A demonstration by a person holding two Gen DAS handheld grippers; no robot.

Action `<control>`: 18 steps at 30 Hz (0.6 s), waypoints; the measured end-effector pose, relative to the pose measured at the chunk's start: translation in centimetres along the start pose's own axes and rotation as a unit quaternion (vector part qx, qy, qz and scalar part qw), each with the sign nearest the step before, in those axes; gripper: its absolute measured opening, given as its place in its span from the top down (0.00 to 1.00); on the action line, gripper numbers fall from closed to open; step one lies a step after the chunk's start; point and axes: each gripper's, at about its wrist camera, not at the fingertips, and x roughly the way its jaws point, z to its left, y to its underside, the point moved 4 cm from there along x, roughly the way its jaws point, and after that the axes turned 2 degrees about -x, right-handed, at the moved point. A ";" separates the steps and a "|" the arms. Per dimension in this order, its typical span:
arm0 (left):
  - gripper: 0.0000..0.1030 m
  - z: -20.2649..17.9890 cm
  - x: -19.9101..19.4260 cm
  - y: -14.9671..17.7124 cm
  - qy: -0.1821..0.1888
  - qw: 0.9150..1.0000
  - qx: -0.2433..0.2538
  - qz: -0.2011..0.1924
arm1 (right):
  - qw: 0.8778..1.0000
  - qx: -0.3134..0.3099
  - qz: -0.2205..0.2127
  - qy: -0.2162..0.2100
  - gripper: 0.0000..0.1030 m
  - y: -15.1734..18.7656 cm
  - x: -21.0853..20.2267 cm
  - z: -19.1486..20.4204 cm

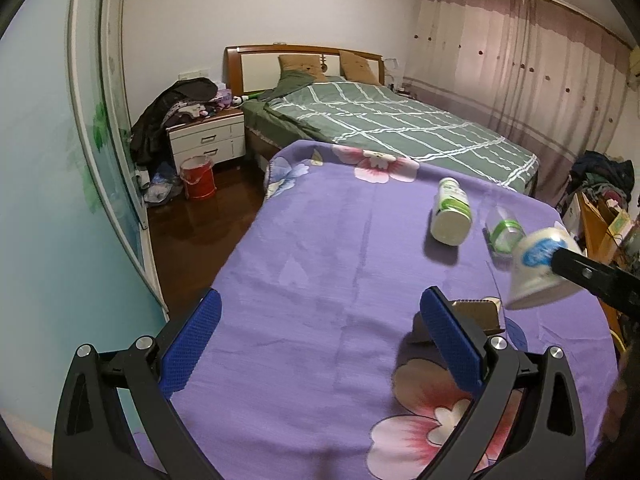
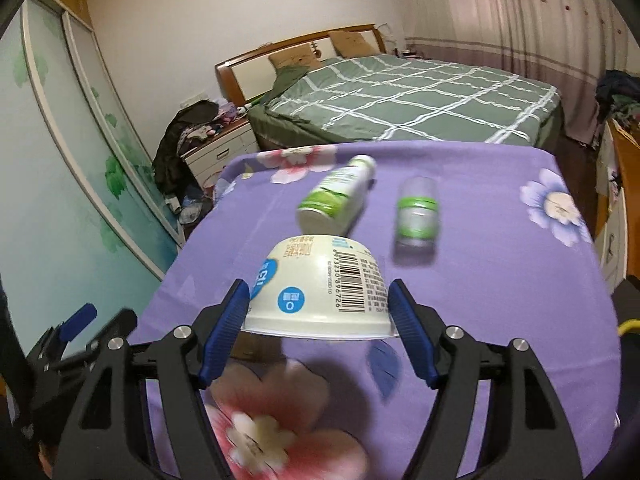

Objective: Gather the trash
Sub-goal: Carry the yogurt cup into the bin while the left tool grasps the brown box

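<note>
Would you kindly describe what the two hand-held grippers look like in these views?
Both are alike. The left gripper and the right gripper each have two black plastic arms with triangular cut-outs, silver round bolts at the joints, and long blue pads with a fine ribbed or dimpled texture on the fingers. No cables or sleeves are visible on them.

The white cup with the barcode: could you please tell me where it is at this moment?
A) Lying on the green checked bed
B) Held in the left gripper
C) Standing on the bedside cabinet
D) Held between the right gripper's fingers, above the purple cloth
D: the right wrist view shows the white cup upside down, clamped between the blue pads of the right gripper, clear of the purple cloth.
</note>
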 end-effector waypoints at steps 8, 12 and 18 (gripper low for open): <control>0.05 -2.8 -0.3 0.8 0.009 1.000 0.022 0.003 | 0.999 0.026 -0.014 0.032 0.34 3.0 -4.4 -5.4; 0.05 -4.3 -0.3 1.1 0.014 0.999 0.032 0.006 | 0.997 0.040 -0.019 0.058 0.34 4.5 -6.5 -8.6; 0.05 -6.6 -0.8 1.4 0.020 0.999 0.047 0.002 | 0.990 0.078 -0.038 0.114 0.34 6.6 -10.5 -14.7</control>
